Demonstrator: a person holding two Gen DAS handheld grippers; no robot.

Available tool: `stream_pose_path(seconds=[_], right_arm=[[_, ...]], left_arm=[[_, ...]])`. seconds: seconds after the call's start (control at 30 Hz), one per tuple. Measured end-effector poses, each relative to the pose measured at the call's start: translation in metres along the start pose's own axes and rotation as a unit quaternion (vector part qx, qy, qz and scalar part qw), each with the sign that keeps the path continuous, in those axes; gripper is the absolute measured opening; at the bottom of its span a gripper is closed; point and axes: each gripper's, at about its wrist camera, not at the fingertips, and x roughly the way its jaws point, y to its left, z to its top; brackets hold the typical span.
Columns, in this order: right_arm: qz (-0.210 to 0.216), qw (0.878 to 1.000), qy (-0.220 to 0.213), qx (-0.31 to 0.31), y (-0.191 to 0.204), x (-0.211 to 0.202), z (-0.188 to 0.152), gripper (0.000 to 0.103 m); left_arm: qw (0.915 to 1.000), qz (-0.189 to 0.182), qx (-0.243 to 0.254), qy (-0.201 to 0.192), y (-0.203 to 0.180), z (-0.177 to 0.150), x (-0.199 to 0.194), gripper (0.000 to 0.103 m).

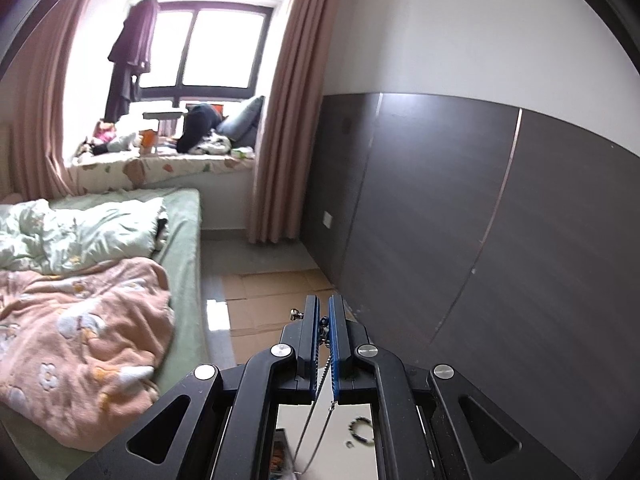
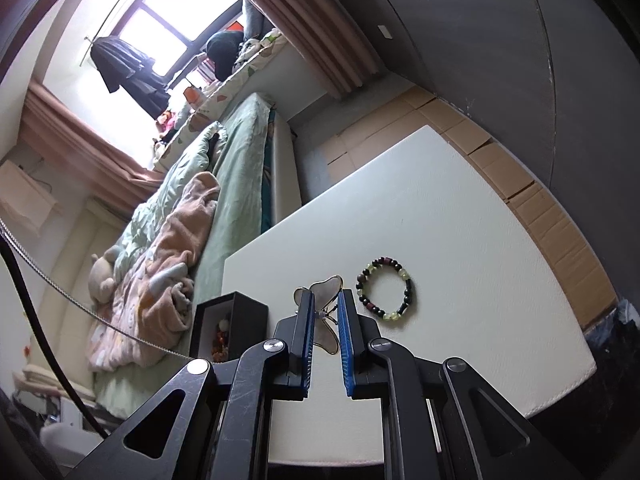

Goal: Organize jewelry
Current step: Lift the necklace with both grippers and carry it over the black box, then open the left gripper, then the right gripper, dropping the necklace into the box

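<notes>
My left gripper [image 1: 324, 312] is shut on a silver chain necklace [image 1: 316, 412], held high above the table; the chain hangs down between the fingers and its clasp sticks out at the left fingertip. The chain also crosses the left of the right wrist view [image 2: 80, 304]. My right gripper [image 2: 325, 300] is shut on a pearly butterfly pendant [image 2: 326, 312] just above the white table [image 2: 460, 240]. A beaded bracelet [image 2: 386, 290] lies on the table just right of the right fingertips. An open black jewelry box [image 2: 230, 324] with beads inside stands left of them.
A bed with green and pink bedding [image 1: 80, 280] lies left of the table. Flattened cardboard [image 2: 540, 200] covers the floor by the dark wall panel [image 1: 480, 220]. A curtained window [image 1: 200, 40] with a cluttered sill is at the far end.
</notes>
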Motion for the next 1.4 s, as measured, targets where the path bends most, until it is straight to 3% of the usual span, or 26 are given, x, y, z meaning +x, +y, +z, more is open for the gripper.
stream_pose_path(seconds=[0.4,0.87,1.2,1.4], right_arm=[[0.004,1.000,0.004,-0.005,0.003,0.006,-0.002,0.013],[0.005,1.000,0.006,-0.015,0.005,0.007,-0.001,0.013],[0.035,0.999,0.003,-0.030,0.020,0.007,-0.004,0.013],[0.050,0.997,0.006,-0.058,0.047,0.018,-0.005,0.013]], left_arm=[[0.9997,0.018,-0.004,0.014,0.020,-0.014,0.018,0.004],[0.9941,0.026,-0.055,0.090,0.058,-0.089,0.088,0.004],[0.9768,0.033,-0.115,0.178,0.084,-0.175,0.147,0.004],[0.9644,0.022,-0.150,0.217,0.097,-0.196,0.160,0.006]])
